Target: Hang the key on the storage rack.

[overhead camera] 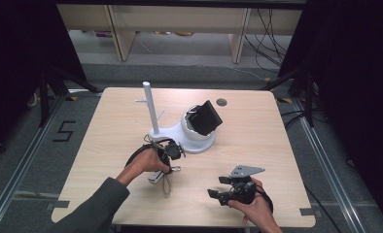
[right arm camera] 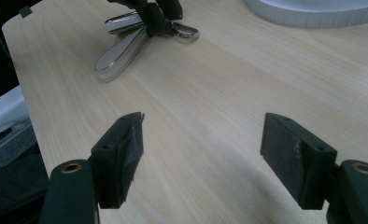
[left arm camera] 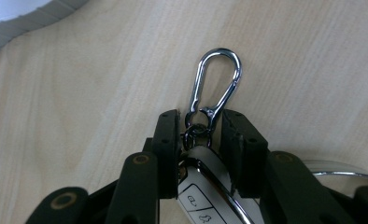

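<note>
Pale wood carries everything you work on. In the high view your left gripper [overhead camera: 172, 151] sits just in front of the white stand [overhead camera: 180, 130], low over the fob [overhead camera: 156, 175], which lies on the table [overhead camera: 257, 121] near side of that stand's base. Your right gripper [overhead camera: 218, 187] hovers well to the right of the stand's front edge, holding nothing. A black pad [overhead camera: 205, 118] leans in the stand's bowl, and a thin post with pegs rises from its left end.

In the left gripper view the jaws are clenched on the fob [left arm camera: 205, 186] at its top, right where the small ring [left arm camera: 197, 130] joins it; the carabiner [left arm camera: 217, 84] lies flat on the wood ahead of the tips, with the stand's grey rim [left arm camera: 28, 21] in the far corner. That chrome shell looks hard and slick, so I judge a grip by the ring end is apt to let the body swing; the fob seems light, and the carabiner will dangle freely.

In the right gripper view the jaws stand released and wide over bare wood. Beyond them, left of the stand's rim [right arm camera: 313, 14], you see the fob [right arm camera: 123, 23], its strap [right arm camera: 119, 53] and the left gripper [right arm camera: 159, 14] on them.
</note>
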